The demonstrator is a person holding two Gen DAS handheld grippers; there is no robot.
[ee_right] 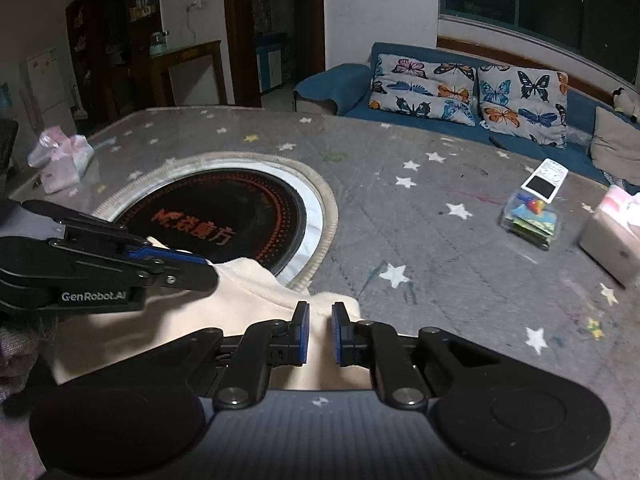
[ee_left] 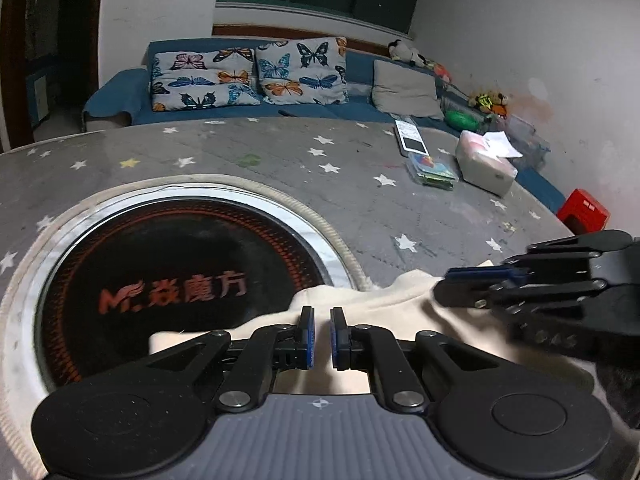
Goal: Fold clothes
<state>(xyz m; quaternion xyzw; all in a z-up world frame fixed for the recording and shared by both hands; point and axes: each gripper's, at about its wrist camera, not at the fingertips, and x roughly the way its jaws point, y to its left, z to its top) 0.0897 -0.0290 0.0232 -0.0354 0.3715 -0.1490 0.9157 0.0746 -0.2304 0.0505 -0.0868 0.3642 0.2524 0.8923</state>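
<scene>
A cream garment [ee_left: 384,304] lies at the near edge of the star-print table, partly over the round black cooktop [ee_left: 180,276]. My left gripper [ee_left: 322,334] hovers over the cloth with a narrow gap between its pads; cloth shows in the gap, and I cannot tell whether it is pinched. My right gripper [ee_right: 320,334] stands likewise over the garment [ee_right: 256,292] near its right corner. The right gripper also shows from the side in the left wrist view [ee_left: 448,280], over the cloth's right part. The left gripper shows in the right wrist view [ee_right: 208,270] at the cloth's left edge.
The round cooktop [ee_right: 224,216] is set into the grey table [ee_right: 420,240]. A tissue box [ee_left: 486,164], a clear box of coloured items [ee_left: 432,170] and a remote [ee_left: 412,136] sit at the far right. A pink bag [ee_right: 60,160] lies far left. A blue sofa [ee_left: 248,92] stands behind.
</scene>
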